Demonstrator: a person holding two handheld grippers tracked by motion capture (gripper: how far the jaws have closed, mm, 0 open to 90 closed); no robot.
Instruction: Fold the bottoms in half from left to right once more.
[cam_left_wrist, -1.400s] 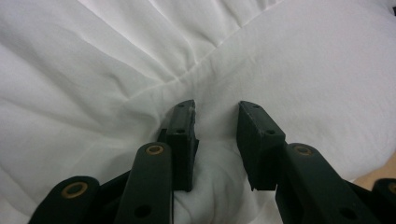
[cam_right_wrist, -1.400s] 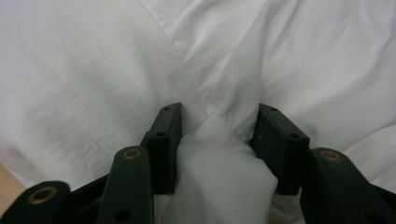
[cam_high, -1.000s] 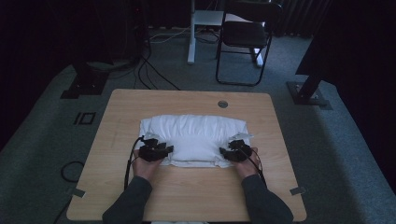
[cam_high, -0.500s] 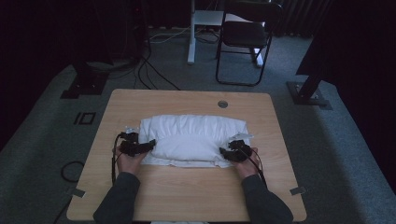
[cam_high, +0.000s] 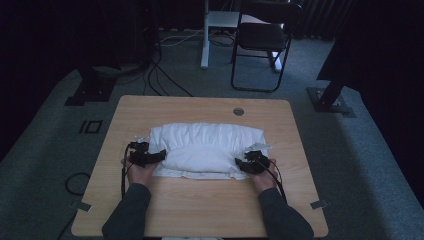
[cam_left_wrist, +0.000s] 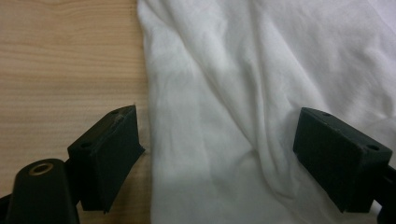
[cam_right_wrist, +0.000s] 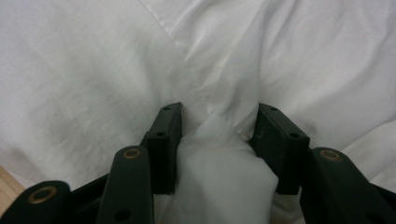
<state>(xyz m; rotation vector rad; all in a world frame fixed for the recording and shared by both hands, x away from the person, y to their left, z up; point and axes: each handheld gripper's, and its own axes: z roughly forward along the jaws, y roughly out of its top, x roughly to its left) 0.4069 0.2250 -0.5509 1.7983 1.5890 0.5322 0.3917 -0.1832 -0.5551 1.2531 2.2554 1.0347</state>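
With the right gripper (cam_right_wrist: 217, 140) clamped on a bunched fold of the white cloth (cam_high: 207, 150), the left gripper (cam_left_wrist: 217, 158), whose jaws have just been opening, should close over the cloth edge lying between its wide-apart jaws.

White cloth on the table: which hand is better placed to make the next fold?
Probably the right. The right gripper is shut on a bunch of the white cloth, while the left gripper has just opened and holds nothing.
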